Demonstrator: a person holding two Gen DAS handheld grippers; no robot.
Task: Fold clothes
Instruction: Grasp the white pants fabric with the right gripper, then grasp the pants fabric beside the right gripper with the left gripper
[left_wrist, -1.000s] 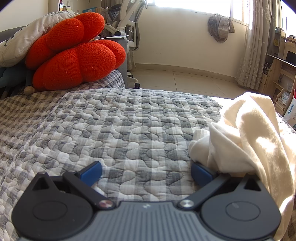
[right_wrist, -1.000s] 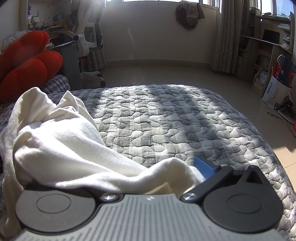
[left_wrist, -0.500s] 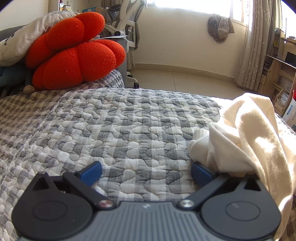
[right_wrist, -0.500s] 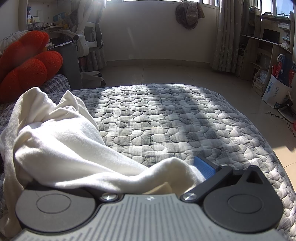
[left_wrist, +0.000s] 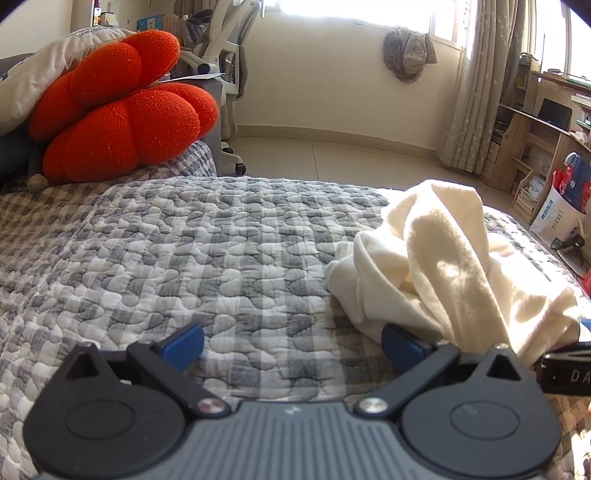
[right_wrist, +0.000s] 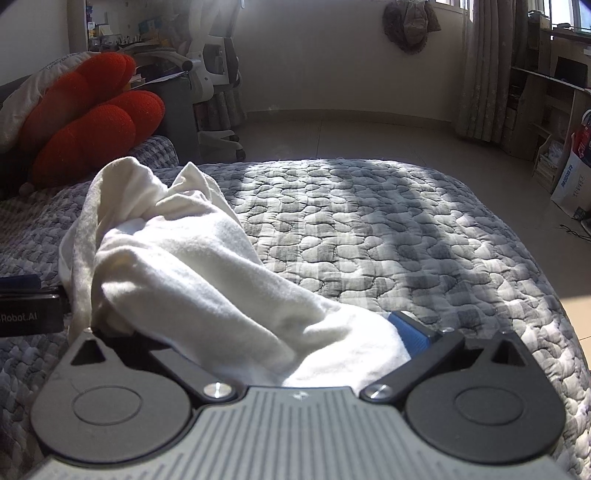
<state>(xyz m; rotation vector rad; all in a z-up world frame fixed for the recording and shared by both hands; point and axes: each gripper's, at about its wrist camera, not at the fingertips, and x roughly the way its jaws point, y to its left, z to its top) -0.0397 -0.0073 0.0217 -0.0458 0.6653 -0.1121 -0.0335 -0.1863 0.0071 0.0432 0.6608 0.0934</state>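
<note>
Two grippers work low over a bed (left_wrist: 184, 258) covered with a grey checked quilt. One cream garment (left_wrist: 443, 266) lies bunched on the quilt, to the right in the left wrist view. The left gripper (left_wrist: 291, 341) has its jaws spread wide, its right blue pad (left_wrist: 402, 345) touching the garment's edge. The right gripper (right_wrist: 295, 354) has jaws spread too, with the cloth draped between them and hiding its left pad. An orange cushion (left_wrist: 118, 110) sits at the bed's far left.
</note>
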